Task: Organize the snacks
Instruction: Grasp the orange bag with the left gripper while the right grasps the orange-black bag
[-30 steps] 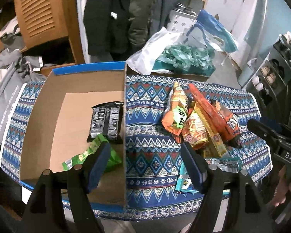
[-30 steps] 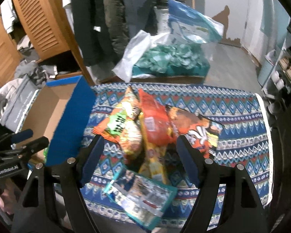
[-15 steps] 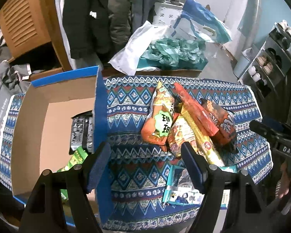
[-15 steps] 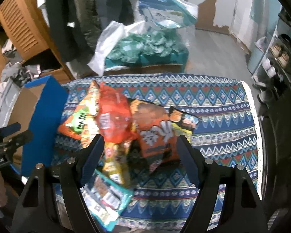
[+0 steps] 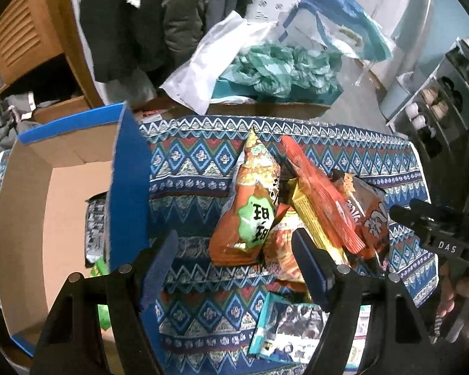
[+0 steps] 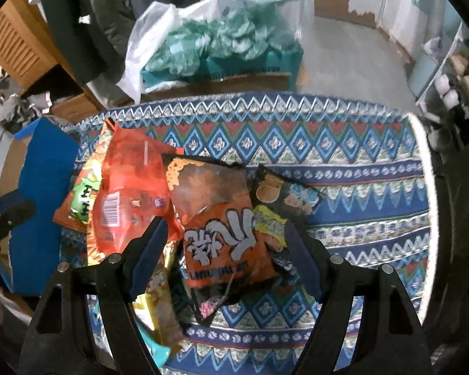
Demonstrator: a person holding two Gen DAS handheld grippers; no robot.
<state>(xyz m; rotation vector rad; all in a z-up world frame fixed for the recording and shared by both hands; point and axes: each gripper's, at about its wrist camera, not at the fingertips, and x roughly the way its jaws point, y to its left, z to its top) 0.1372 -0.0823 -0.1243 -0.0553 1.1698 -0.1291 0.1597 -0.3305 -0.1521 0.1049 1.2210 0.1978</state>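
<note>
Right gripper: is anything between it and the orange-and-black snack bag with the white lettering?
Nothing visible. The right gripper is open above the orange-and-black snack bag, whose face is uncovered. A red bag lies close on its left and a dark bag on its right, so the fingers could catch those.

The letters "DAS" stand in white on the black body of the right gripper point(image 5: 442, 243), seen from the left wrist camera. An orange snack bag point(image 5: 250, 215) carries a green badge with 2 large dark Chinese characters that read as "甜甜". A brown-and-orange bag point(image 6: 222, 228) shows big white brush-style characters and a blurred line below them, neither legible, and the red packet point(image 6: 128, 193) bears only a barcode.
</note>
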